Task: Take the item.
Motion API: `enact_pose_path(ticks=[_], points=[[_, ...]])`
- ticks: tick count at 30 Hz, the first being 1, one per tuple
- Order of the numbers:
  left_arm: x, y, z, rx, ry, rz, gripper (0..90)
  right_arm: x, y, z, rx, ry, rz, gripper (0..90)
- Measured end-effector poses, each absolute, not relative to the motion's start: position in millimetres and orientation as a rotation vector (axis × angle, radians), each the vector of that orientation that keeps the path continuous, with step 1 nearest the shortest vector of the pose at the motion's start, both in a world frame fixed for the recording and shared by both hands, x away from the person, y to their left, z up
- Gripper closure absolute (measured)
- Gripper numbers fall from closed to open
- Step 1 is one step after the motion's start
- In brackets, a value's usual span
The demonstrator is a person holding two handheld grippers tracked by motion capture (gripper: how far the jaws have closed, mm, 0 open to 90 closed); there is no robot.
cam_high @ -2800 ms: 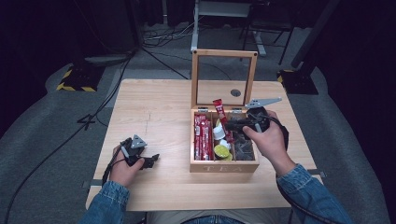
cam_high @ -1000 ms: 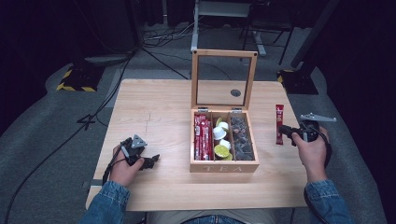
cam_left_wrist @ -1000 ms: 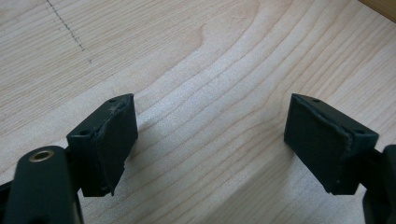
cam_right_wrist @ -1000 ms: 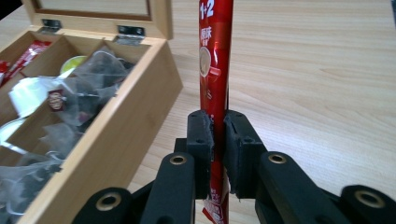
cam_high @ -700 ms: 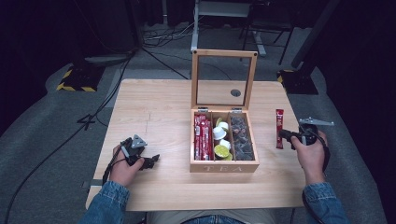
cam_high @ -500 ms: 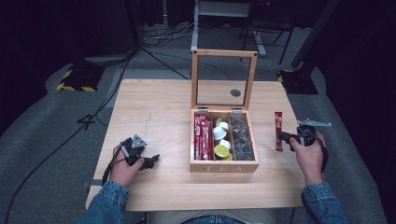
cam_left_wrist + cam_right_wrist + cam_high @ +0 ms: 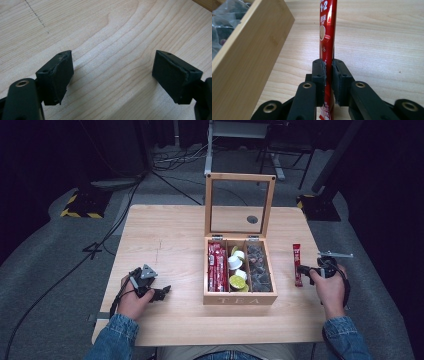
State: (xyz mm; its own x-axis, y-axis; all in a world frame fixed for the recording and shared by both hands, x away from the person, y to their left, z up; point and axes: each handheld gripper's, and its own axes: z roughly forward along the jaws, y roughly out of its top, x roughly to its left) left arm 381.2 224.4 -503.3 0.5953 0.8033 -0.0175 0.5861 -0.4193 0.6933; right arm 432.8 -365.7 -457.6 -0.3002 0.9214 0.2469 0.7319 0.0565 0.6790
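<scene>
**Red sachet clamped beside the open tea box**

Dark studio floor, grey carpet and trailing cables surround 1 pale wooden table (image 7: 170, 235). On it stands 1 wooden tea box (image 7: 240, 294), its glass-paned lid (image 7: 239, 205) raised upright at the back. The box has 3 compartments: the left one holds a row of red sachets (image 7: 215, 267), the middle one holds small round capsules (image 7: 236, 270) in white and yellow-green, and the right one holds dark packets in clear wrap (image 7: 259, 270). How many sachets, capsules or packets there are cannot be counted from the high view; they overlap and are too small.

2 grippers are in use. The right gripper (image 7: 302, 270) is to the right of the box, apart from it, with its jaws pressed together on 1 red sachet (image 7: 297, 265) near its lower end. In the right gripper view the red sachet (image 7: 327, 35) runs up between the 2 black pads (image 7: 319, 72), its top cut off by the frame edge, so part of the printing is lost. The sachet's bottom edge is hidden behind the jaw arms. Whether the sachet rests on the table or hangs just above it cannot be told. The box wall (image 7: 249, 55) fills the left of that view, with clear wrap (image 7: 224, 22) visible over its rim.

The left gripper (image 7: 164, 291) lies on the table near the front left, well apart from the box. In the left gripper view its jaws stand wide apart over bare wood, with nothing between the 2 pads (image 7: 61, 75).
</scene>
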Motion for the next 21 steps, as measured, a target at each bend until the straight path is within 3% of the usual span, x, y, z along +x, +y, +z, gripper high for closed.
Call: enact_pose_path(ticks=[13, 21], points=[[381, 224, -504, 2.152, 1.097, 0.417, 17.6, 436, -368, -470, 1.758, 2.099, 1.010, 79.9], [382, 224, -503, 2.154, 1.095, 0.412, 17.0, 435, -367, -465, 1.685, 2.078, 1.076, 60.9]])
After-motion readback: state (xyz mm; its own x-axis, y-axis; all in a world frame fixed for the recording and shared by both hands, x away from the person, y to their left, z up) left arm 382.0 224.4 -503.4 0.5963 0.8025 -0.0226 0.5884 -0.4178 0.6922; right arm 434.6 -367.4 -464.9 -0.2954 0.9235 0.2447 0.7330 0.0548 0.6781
